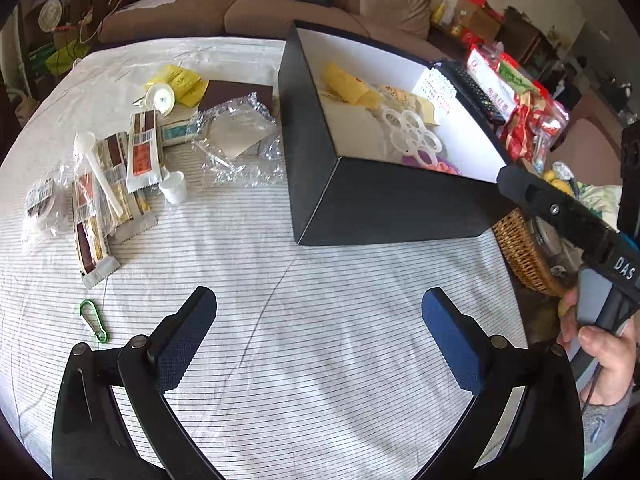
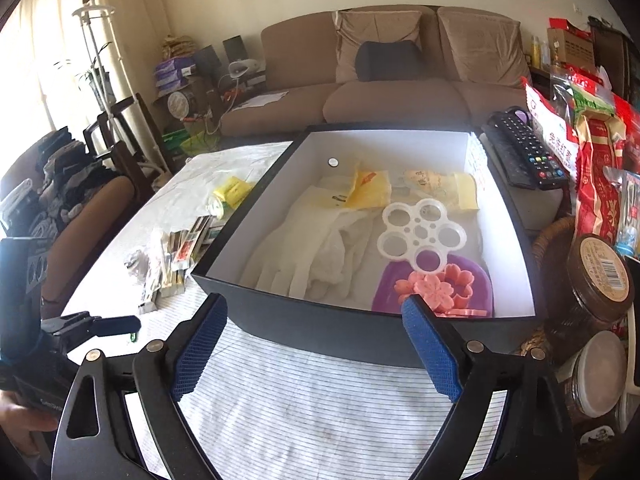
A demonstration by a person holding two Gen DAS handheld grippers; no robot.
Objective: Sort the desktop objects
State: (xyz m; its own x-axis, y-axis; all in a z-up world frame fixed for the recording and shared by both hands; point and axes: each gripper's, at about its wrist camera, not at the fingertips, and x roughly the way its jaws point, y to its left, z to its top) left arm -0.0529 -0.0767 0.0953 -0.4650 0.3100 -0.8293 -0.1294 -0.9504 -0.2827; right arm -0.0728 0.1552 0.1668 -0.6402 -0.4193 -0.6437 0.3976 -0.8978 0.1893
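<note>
The left gripper (image 1: 318,344) was seen with its fingers (image 1: 184,344) spread wide and nothing between them, only bare striped cloth of the worktop (image 1: 320,380) lying beneath; the right gripper (image 2: 316,350) was likewise held with its fingers (image 2: 430,354) wide apart and empty, just short of the near wall of the black box (image 2: 320,330). Just left of the left fingers a green carabiner (image 1: 94,320) was found lying flat and alone, so it was judged the easiest next pick: it would best be approached from above, with the fingers closed across its narrow width, since so thin a piece on cloth might slip or drag the fabric. Farther ahead and to the left the unsorted pile was seen: overlapping snack packets (image 1: 108,200), a white scoop (image 1: 94,164) lying across them, a small white cap (image 1: 174,187), and crumpled clear plastic (image 1: 236,140) over a grey card. These were judged better taken singly, because a grip on one overlapping packet could drag its neighbours. Ahead and to the right of the left fingers, the box already held white gloves (image 2: 316,248), a white flower-shaped ring (image 2: 422,232), a pink blossom mould (image 2: 436,290) and yellow sachets (image 2: 368,188). Its tall near wall was judged the chief obstacle, to be cleared before anything was dropped in. Beyond its right side a remote control (image 2: 520,152) and red food bags (image 2: 596,168) were crowded close.
</note>
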